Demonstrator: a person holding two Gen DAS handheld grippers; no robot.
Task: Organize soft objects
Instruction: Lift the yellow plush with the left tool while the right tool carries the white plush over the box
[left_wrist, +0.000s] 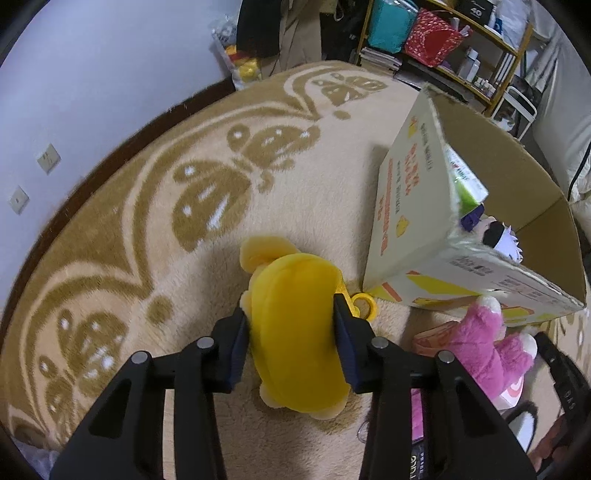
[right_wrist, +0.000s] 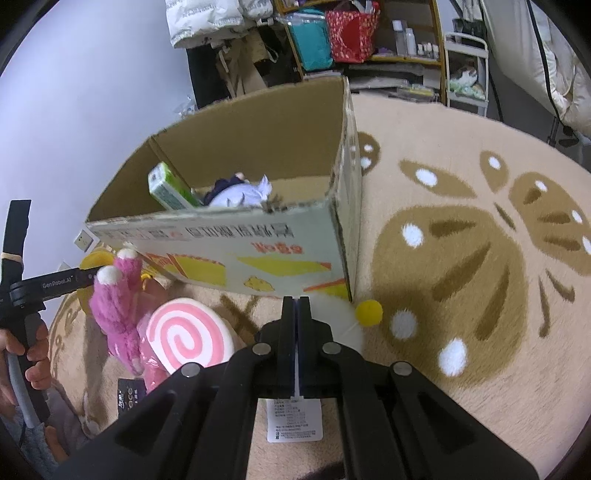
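My left hand-held gripper (left_wrist: 291, 325) clamps the yellow plush (left_wrist: 291, 332) on the rug (left_wrist: 129, 221), beside the box (left_wrist: 406, 206). My right hand-held gripper (right_wrist: 296, 310) is closed, pinching a white tag (right_wrist: 294, 421).

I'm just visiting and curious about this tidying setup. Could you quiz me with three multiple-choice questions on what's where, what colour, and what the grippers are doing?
1. Where does the cardboard box stand?
A on the rug
B on a shelf
C on a chair

2. What colour is the plush toy between the left gripper's fingers?
A blue
B yellow
C green

3. How are the right gripper's fingers?
A wide open
B around the box
C pressed together

Answers: 1 A, the patterned rug lies under it. 2 B, plainly yellow. 3 C, they meet, pinching a white tag.
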